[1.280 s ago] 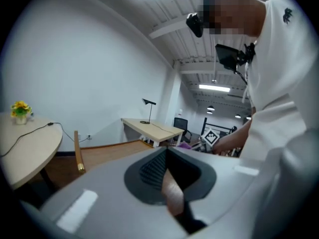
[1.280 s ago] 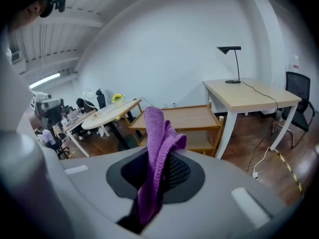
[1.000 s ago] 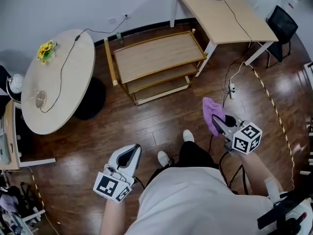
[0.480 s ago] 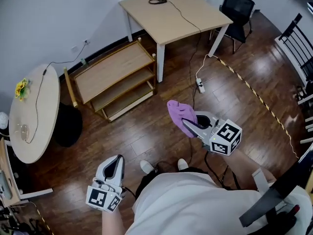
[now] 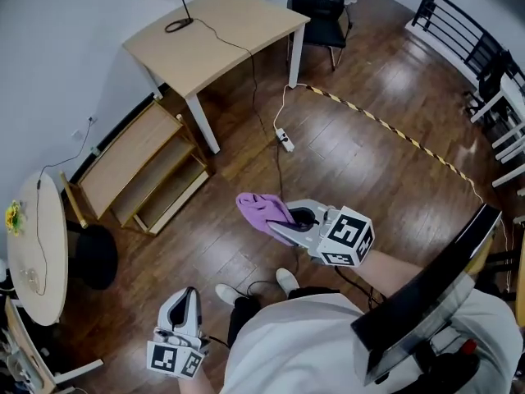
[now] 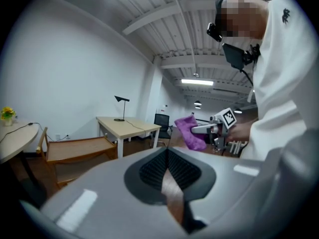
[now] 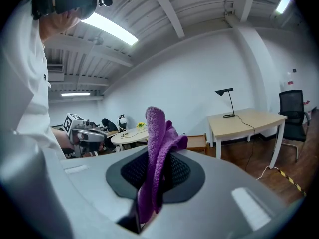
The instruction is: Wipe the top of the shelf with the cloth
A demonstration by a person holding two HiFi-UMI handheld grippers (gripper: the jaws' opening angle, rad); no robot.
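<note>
R gripper (image 5: 280,223) clamped on the purple cloth (image 5: 259,207): fuzzy, bunched in folds, poking past the jaws. It's in the air, well apart from the wooden shelf (image 5: 131,167). L gripper (image 5: 189,297) jaws together, nothing btwn.

Round table (image 5: 39,245) cut by L edge; cloth (image 7: 157,143) mostly hides shelf (image 7: 196,142).

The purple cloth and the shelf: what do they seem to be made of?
Cloth: a soft textile, probably microfibre or terry; its surface looks fuzzy and it hangs in limp folds. Shelf: light wood or a wood-look board with a matt finish; it is tan with faint grain, but whether it is real wood or laminate cannot be told.
</note>
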